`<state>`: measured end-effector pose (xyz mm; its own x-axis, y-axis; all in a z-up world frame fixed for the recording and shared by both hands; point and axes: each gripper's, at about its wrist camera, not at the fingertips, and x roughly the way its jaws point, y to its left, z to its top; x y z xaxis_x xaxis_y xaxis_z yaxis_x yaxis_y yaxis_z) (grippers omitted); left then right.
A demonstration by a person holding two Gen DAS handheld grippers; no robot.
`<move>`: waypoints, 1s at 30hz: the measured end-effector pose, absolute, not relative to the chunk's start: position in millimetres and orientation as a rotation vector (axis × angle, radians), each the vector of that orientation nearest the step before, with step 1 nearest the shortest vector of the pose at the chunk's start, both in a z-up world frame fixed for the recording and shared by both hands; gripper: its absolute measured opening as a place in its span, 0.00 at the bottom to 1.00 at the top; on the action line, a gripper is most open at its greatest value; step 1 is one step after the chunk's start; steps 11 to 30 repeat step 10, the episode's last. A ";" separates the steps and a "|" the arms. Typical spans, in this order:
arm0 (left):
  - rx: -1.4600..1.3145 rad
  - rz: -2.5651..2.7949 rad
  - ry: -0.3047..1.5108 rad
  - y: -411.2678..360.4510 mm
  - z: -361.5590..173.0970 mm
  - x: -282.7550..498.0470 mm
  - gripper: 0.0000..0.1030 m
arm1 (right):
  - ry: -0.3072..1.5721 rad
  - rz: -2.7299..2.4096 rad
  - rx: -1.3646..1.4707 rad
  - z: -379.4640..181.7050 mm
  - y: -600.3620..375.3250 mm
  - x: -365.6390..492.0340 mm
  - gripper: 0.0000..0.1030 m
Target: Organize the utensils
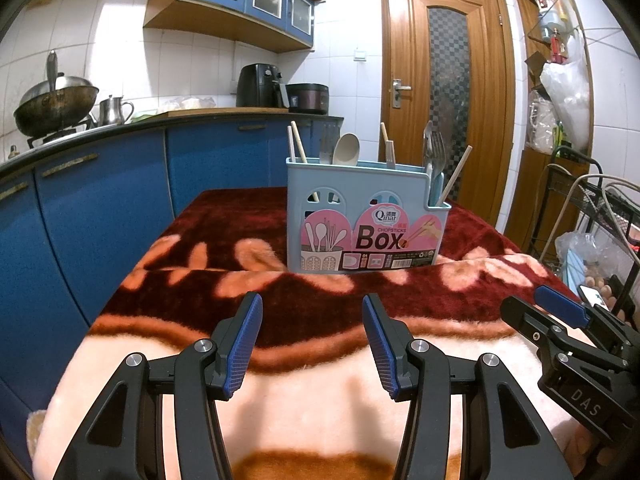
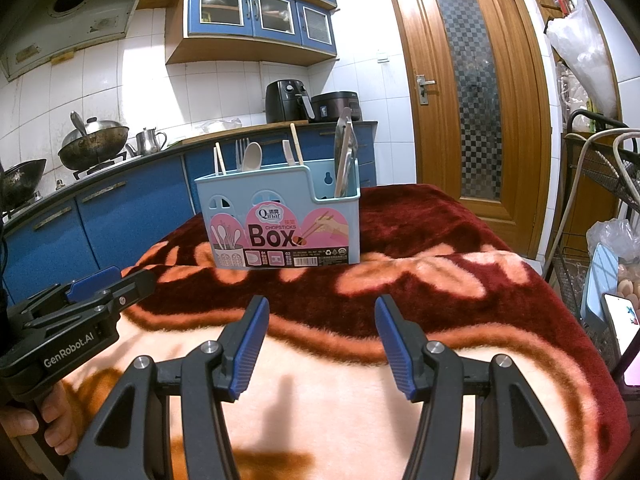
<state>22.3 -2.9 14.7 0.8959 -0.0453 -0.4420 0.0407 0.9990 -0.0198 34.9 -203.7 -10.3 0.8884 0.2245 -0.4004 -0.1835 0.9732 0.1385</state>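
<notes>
From the left wrist camera, the left gripper (image 1: pixel 312 344) hangs low over the blanket (image 1: pixel 320 400), tipped a little downward, its blue-padded jaws standing apart with nothing between them. Straight ahead, well beyond the fingertips, the pale blue utensil box (image 1: pixel 366 216) stands upright on the dark red part of the blanket. Its sticker reads "Qinar", "CHOPSTICKS" and a large "Box". Chopsticks (image 1: pixel 298 142), a pale spoon (image 1: pixel 346 150) and a metal fork (image 1: pixel 436 152) stick up out of it. At the right edge the right gripper (image 1: pixel 560 312) comes in from the side; the letters "DAS" show on its body.

From the right wrist camera, the right gripper (image 2: pixel 322 344) sits in much the same pose, angled slightly down over the blanket (image 2: pixel 320 420), jaws parted and empty. The utensil box (image 2: pixel 280 224) stands ahead and a little to the left, well clear of the tips, with the same "Qinar CHOPSTICKS Box" label. At the left edge is the left gripper (image 2: pixel 108 284), marked "GenRobot.AI", with a hand (image 2: pixel 36 420) wrapped around its handle below.
</notes>
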 end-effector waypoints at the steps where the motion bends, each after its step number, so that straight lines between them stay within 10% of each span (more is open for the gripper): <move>1: -0.010 -0.045 0.458 -2.9 14.7 22.4 0.52 | 0.428 0.213 0.098 -10.2 -203.5 35.0 0.57; 30: -0.006 -0.047 0.458 -3.0 16.9 22.0 0.52 | 0.428 0.212 0.096 -10.2 -204.5 35.4 0.57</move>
